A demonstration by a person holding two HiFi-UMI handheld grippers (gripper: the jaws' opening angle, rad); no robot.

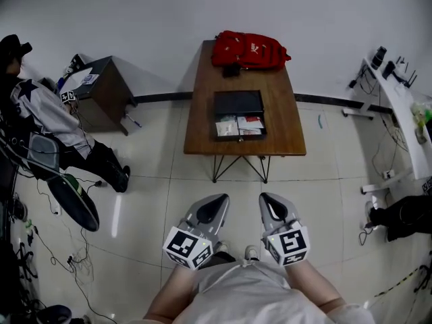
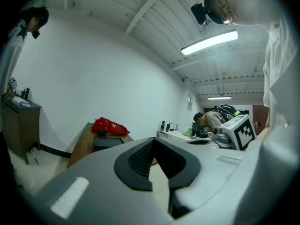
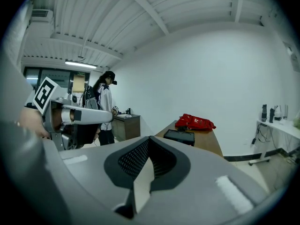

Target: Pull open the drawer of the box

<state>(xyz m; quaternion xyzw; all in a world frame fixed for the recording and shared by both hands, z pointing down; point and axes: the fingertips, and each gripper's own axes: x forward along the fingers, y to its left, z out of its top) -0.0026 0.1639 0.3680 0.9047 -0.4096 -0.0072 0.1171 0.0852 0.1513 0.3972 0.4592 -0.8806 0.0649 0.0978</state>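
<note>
Left gripper and right gripper: jaws closed on nothing, held well short of the desk. The box sits mid-desk, its drawer standing out toward the near edge with its contents showing. Assessment: the pull appears complete. If more travel is wanted, a gripper must reach the drawer front.

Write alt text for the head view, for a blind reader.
The left gripper and right gripper hang shut and empty, well short of a wooden table holding a black box, its drawer open, and a red bag.

Far ahead of the right gripper, the drawer's contents are too small to tell, perhaps packets.
</note>
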